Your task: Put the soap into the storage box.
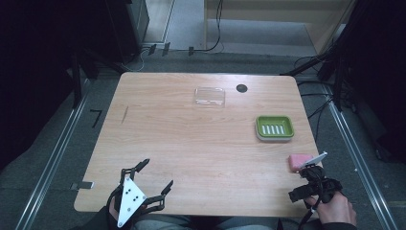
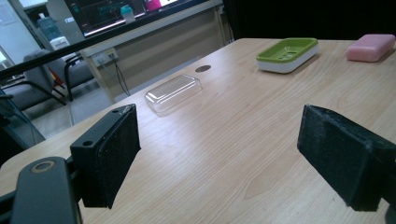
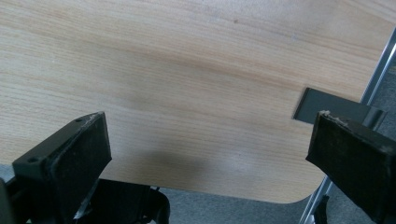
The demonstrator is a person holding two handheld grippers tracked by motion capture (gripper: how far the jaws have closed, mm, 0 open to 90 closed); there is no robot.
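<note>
Left tongs [image 1: 155,175]: jaws spread wide and empty, hovering low over the near left part of the pale wooden desk [image 1: 191,143].
Clear plastic lid [image 1: 209,96]: lies flat on the desk far ahead of the left tongs, well apart from everything else; in the left gripper view it [image 2: 173,92] sits beyond the left jaw.
Green and white slotted soap dish [image 1: 274,127]: empty, ahead of the right tongs and to their left, near but not touching the soap.
Pink rectangular soap bar [image 1: 298,162]: on the desk just ahead of the right tongs, at the near right edge.
Right tongs [image 3: 210,154]: jaws wide apart, holding nothing.
Progress: judging by the layout, nothing is done yet; soap probably goes into the dish, lid possibly over it afterwards.
</note>
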